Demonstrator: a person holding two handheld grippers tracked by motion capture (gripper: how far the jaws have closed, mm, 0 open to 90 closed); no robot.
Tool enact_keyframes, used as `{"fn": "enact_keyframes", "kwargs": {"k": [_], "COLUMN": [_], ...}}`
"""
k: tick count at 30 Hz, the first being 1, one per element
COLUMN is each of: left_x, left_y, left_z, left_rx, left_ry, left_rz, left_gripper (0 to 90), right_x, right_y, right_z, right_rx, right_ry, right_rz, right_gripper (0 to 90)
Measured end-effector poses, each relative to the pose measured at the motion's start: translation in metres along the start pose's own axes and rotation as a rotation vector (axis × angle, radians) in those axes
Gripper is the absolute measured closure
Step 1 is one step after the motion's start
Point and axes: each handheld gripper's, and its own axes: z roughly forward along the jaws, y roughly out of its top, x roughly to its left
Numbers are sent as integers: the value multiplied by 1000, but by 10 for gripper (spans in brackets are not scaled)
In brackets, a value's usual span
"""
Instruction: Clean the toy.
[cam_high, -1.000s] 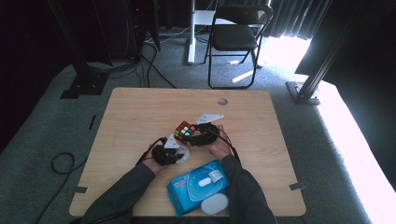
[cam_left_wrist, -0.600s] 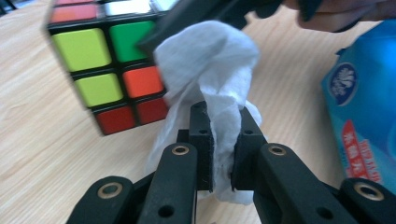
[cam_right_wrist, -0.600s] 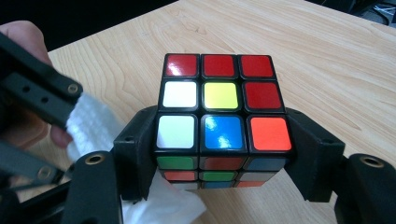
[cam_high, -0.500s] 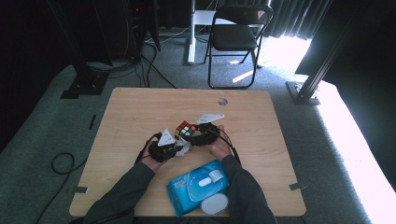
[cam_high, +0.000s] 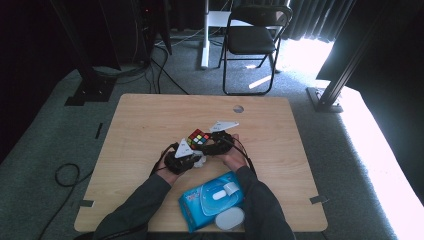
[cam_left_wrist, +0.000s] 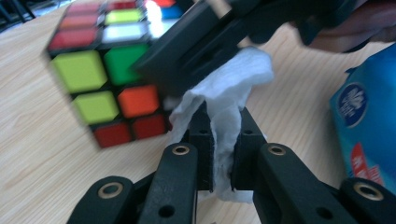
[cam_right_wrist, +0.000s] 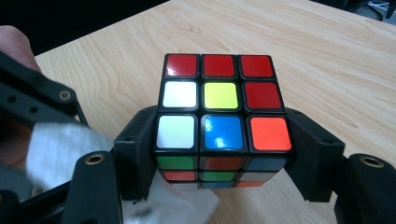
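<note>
One puzzle cube (cam_right_wrist: 223, 122) sits clamped between the right gripper (cam_right_wrist: 223, 158) fingers. One white wipe (cam_left_wrist: 224, 107) is pinched between the left gripper (cam_left_wrist: 221, 154) fingers, touching the cube's side; one blue wipe pack (cam_high: 212, 200) lies nearby.

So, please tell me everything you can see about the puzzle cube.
The puzzle cube is a scrambled three-by-three cube, black plastic by its look, with glossy red, white, yellow, blue, orange and green stickers. The right gripper clamps it by two opposite sides, about level, near the middle of the wooden table. A white wipe, pinched in the left gripper, lies against one side.
</note>
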Motion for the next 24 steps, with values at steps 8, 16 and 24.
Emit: {"fn": "enact_keyframes", "kwargs": {"k": [8, 16, 24], "left_x": [-2, 0, 6], "left_y": [4, 1, -10], "left_z": [2, 3, 7], "left_rx": [-27, -10, 31], "left_ry": [14, 14, 15], "left_rz": [-21, -27, -59], "left_gripper": [824, 824, 823], "right_x": [-1, 0, -3], "right_y": [0, 0, -1], "right_z": [-1, 0, -3], "right_rx": [-6, -5, -15], "right_ry": [5, -5, -13], "right_rz": [0, 1, 7], "right_gripper": [342, 342, 342]}}
